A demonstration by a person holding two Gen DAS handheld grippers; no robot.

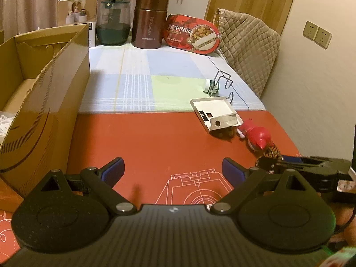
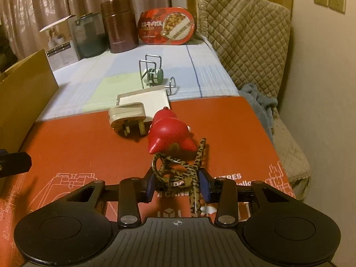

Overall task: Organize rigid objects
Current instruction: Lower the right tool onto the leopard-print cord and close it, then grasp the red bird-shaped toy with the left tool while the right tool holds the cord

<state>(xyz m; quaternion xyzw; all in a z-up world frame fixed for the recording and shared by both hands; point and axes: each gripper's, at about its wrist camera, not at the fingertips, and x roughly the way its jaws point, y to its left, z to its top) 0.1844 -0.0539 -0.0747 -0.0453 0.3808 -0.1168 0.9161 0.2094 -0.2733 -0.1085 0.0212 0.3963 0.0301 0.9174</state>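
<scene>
Striped cord (image 2: 178, 173) beside the red toy (image 2: 169, 133) sits between the right gripper (image 2: 178, 183) fingers, narrowed around it (contact unclear), likely for boxing; left gripper (image 1: 172, 170) spread, empty.

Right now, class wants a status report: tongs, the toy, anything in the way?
Left tongs open, empty over the mat. Right tongs closed around the cord of the red toy. Plug sits beside the toy; box open at left.

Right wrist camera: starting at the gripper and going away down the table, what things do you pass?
Striped cord → red toy → plug → white tray → wire rack → food tin.
</scene>
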